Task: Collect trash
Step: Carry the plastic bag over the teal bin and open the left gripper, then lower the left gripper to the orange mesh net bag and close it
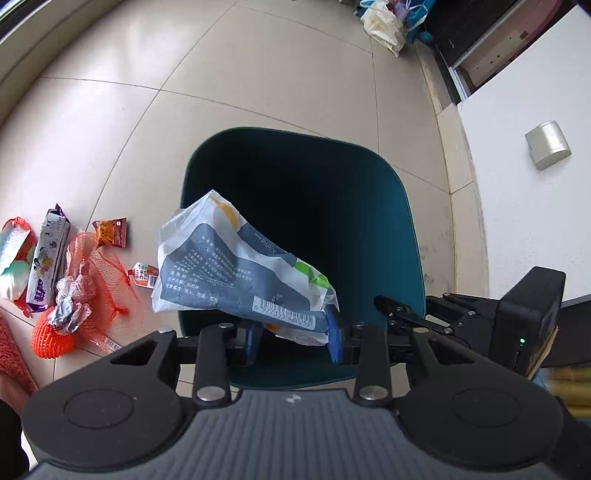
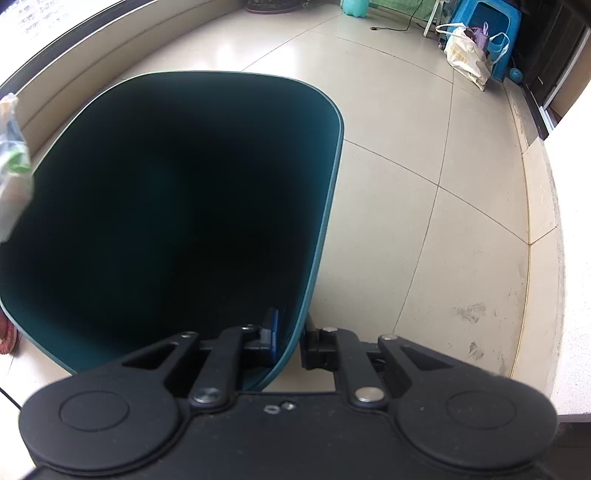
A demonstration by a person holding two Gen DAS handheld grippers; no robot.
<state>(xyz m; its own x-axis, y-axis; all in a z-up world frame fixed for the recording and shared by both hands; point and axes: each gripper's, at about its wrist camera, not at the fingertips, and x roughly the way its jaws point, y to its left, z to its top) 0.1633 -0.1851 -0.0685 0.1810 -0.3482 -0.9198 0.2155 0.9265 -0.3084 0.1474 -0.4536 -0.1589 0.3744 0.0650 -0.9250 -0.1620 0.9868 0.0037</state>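
A dark teal trash bin (image 1: 402,206) stands on the tiled floor, its inside dark. My left gripper (image 1: 293,338) is open over the bin's near rim; a crumpled white-and-blue paper-tissue wrapper (image 1: 236,266) lies between its blue pads, touching the right pad (image 1: 334,338), and hangs over the bin's left edge. My right gripper (image 2: 291,341) is shut on the bin's right wall (image 2: 321,236), one finger inside, one outside. The wrapper's edge also shows in the right wrist view (image 2: 13,162). The right gripper shows in the left wrist view (image 1: 461,317).
More trash lies on the floor left of the bin: an orange net bag (image 1: 85,291) with foil, a purple-white packet (image 1: 48,258), a small orange snack packet (image 1: 110,232). A white wall with a box (image 1: 548,146) is right. Bags (image 2: 467,55) and a blue stool (image 2: 487,22) stand far back.
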